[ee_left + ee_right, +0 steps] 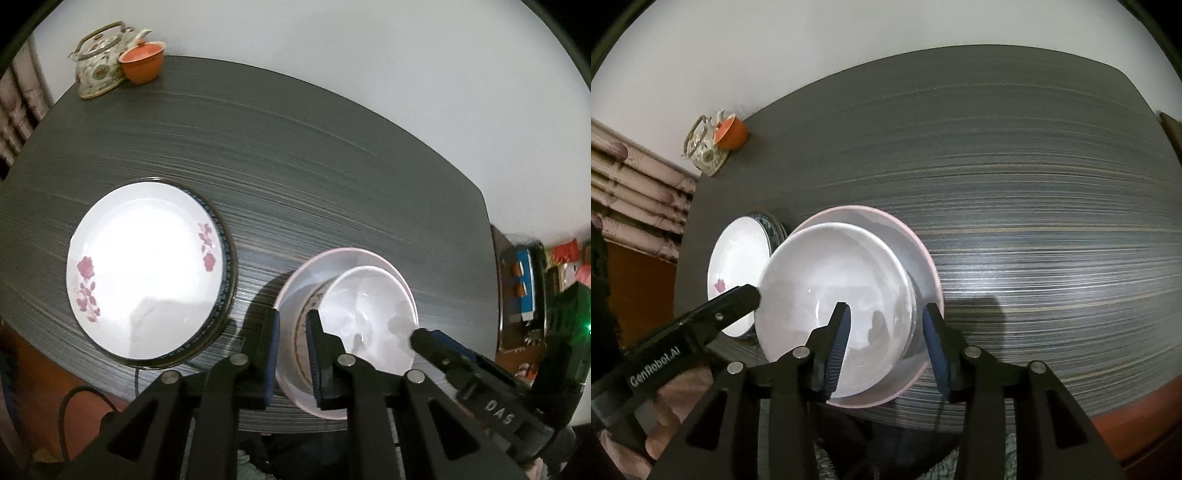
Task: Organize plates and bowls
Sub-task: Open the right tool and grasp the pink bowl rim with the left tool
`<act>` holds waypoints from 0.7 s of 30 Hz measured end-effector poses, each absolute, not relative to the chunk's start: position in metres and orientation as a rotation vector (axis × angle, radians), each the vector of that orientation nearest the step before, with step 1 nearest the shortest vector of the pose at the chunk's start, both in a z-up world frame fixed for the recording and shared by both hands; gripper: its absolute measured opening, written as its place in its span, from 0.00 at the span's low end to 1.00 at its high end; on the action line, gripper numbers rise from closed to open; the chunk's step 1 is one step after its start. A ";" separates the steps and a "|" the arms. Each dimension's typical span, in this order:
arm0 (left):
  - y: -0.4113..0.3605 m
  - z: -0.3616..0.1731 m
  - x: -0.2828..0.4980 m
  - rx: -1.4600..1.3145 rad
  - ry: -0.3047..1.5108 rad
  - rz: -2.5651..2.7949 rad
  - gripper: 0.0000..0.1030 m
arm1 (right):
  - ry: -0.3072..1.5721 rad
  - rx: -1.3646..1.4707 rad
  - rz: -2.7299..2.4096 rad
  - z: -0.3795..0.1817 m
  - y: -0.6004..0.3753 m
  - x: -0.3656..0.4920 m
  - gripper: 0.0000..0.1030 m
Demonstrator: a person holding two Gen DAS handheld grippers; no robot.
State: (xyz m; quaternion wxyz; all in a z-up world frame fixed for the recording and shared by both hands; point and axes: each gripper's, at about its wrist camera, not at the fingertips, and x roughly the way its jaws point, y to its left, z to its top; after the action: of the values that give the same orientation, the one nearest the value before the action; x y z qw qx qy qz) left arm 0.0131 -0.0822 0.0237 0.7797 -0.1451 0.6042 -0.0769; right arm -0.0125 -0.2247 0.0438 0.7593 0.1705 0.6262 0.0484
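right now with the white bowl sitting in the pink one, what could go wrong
1. The left tool is clamped on the near rim of the pink bowl, close to the table edge. Lifting by one side could tip the pair.
2. The right tool is open astride the white bowl rim. Pulling away at an angle might snag it.
3. The white bowl sits loose and off-centre in the pink one, so a jolt could slide it.

Left gripper (293, 354): pointed steeply downward, jaws drawn narrow, blue pads clamped on the rim of the pink bowl (295, 288). Right gripper (884, 350): likewise steeply down, jaws parted, pads clear either side of the white bowl (834, 280) rim.
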 end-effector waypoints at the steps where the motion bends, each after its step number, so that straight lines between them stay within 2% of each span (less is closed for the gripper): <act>1: -0.079 0.024 0.012 -0.333 1.310 -0.170 0.15 | 1.358 0.381 0.103 0.046 -0.226 -0.012 0.37; 5: -0.070 0.020 0.011 -0.368 1.317 -0.170 0.16 | 1.328 0.409 0.098 0.055 -0.235 -0.013 0.37; 11: -0.067 0.011 0.009 -0.395 1.336 -0.176 0.29 | 1.323 0.441 0.069 0.056 -0.251 -0.017 0.43; 13: -0.067 0.007 0.009 -0.407 1.347 -0.186 0.30 | 1.328 0.456 0.055 0.053 -0.257 -0.019 0.44; 15: -0.066 0.004 0.010 -0.421 1.356 -0.191 0.30 | 1.339 0.455 0.043 0.049 -0.259 -0.019 0.49; 21: -0.062 -0.004 0.011 -0.447 1.376 -0.184 0.31 | 1.360 0.475 0.006 0.037 -0.265 -0.022 0.50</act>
State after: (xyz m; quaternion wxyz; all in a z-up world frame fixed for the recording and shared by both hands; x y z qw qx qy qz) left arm 0.0112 -0.0617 -0.0039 0.7455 -0.2043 0.6288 -0.0842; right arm -0.0222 -0.2650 0.0371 0.7518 0.2174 0.6226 0.0028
